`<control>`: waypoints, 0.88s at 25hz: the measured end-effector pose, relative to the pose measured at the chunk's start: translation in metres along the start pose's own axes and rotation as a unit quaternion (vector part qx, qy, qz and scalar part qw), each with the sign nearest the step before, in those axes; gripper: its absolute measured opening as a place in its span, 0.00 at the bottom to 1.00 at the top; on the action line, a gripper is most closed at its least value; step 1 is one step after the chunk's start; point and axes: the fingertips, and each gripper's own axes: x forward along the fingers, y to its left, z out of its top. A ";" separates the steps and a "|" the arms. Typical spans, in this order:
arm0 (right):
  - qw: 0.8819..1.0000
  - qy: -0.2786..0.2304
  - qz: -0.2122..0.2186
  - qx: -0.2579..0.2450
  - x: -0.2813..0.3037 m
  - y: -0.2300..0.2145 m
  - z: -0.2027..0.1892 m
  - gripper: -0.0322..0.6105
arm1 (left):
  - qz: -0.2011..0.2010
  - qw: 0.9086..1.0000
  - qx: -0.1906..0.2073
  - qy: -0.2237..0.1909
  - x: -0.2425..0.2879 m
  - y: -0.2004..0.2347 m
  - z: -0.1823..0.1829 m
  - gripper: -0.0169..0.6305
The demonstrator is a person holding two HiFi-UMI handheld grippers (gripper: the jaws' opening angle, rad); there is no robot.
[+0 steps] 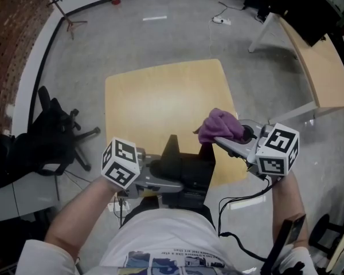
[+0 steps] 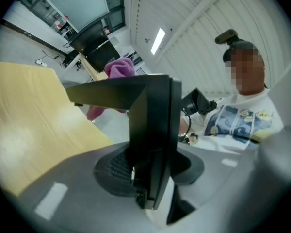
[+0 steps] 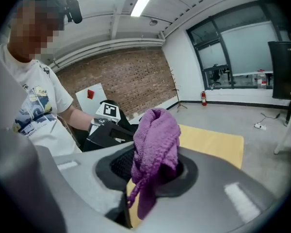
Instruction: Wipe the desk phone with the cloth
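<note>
Head view: right tool [image 1: 219,137] clamped on cloth [image 1: 221,125], just right of the phone [image 1: 194,166] clamped in left tool [image 1: 173,177] at counter [image 1: 160,102] edge.

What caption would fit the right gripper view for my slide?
Right tool grips a purple cloth, with the black desk phone in the left tool beyond.
</note>
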 end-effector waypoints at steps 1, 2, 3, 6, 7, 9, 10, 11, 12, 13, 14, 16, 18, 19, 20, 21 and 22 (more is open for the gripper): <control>1.000 -0.007 -0.013 0.004 -0.002 -0.005 -0.001 0.20 | 0.001 1.000 0.000 -0.003 -0.002 0.000 0.001 0.30; 1.000 -0.014 -0.026 0.009 -0.004 -0.010 -0.002 0.20 | 0.002 1.000 0.000 -0.006 -0.004 0.000 0.002 0.30; 0.999 -0.020 -0.039 0.014 -0.006 -0.015 -0.003 0.20 | 0.003 1.000 0.002 -0.009 -0.006 0.001 0.004 0.30; 0.997 -0.028 -0.069 0.032 -0.011 -0.024 -0.010 0.20 | 0.004 1.000 0.005 -0.022 -0.014 0.002 0.009 0.30; 0.996 -0.028 -0.075 0.038 -0.011 -0.025 -0.014 0.20 | 0.006 1.000 0.006 -0.027 -0.017 0.003 0.011 0.30; 0.996 -0.027 -0.073 0.047 -0.012 -0.021 -0.022 0.20 | 0.011 0.999 0.002 -0.033 -0.021 0.005 0.016 0.30; 0.996 -0.027 -0.062 0.050 -0.011 -0.015 -0.025 0.20 | 0.013 0.999 0.001 -0.035 -0.022 0.007 0.018 0.30; 0.997 -0.027 -0.048 0.051 -0.008 -0.007 -0.027 0.20 | 0.014 0.999 0.001 -0.035 -0.023 0.008 0.020 0.30; 0.998 -0.027 -0.031 0.051 -0.006 0.002 -0.028 0.20 | 0.014 0.999 0.000 -0.036 -0.023 0.010 0.021 0.30; 0.998 -0.028 -0.014 0.052 -0.002 0.011 -0.030 0.20 | 0.014 0.999 -0.002 -0.037 -0.023 0.011 0.023 0.30; 0.998 -0.029 0.001 0.052 0.001 0.020 -0.031 0.20 | 0.013 0.999 -0.002 -0.037 -0.023 0.012 0.025 0.30; 0.998 -0.029 0.024 0.051 0.005 0.033 -0.035 0.20 | 0.012 0.999 -0.003 -0.037 -0.022 0.013 0.027 0.30; 0.997 -0.029 0.042 0.049 0.005 0.044 -0.039 0.20 | 0.008 0.999 0.001 -0.032 -0.022 0.013 0.027 0.30; 0.997 -0.028 0.049 0.049 0.005 0.049 -0.041 0.20 | 0.005 1.000 0.003 -0.028 -0.022 0.012 0.026 0.30; 0.997 -0.025 0.055 0.048 0.004 0.053 -0.045 0.20 | 0.003 1.000 0.004 -0.025 -0.021 0.012 0.025 0.30; 0.997 -0.021 0.059 0.047 0.003 0.057 -0.048 0.20 | 0.003 1.000 0.003 -0.023 -0.021 0.012 0.025 0.30; 0.997 -0.017 0.064 0.045 0.003 0.061 -0.052 0.20 | 0.002 1.000 0.003 -0.022 -0.021 0.012 0.025 0.30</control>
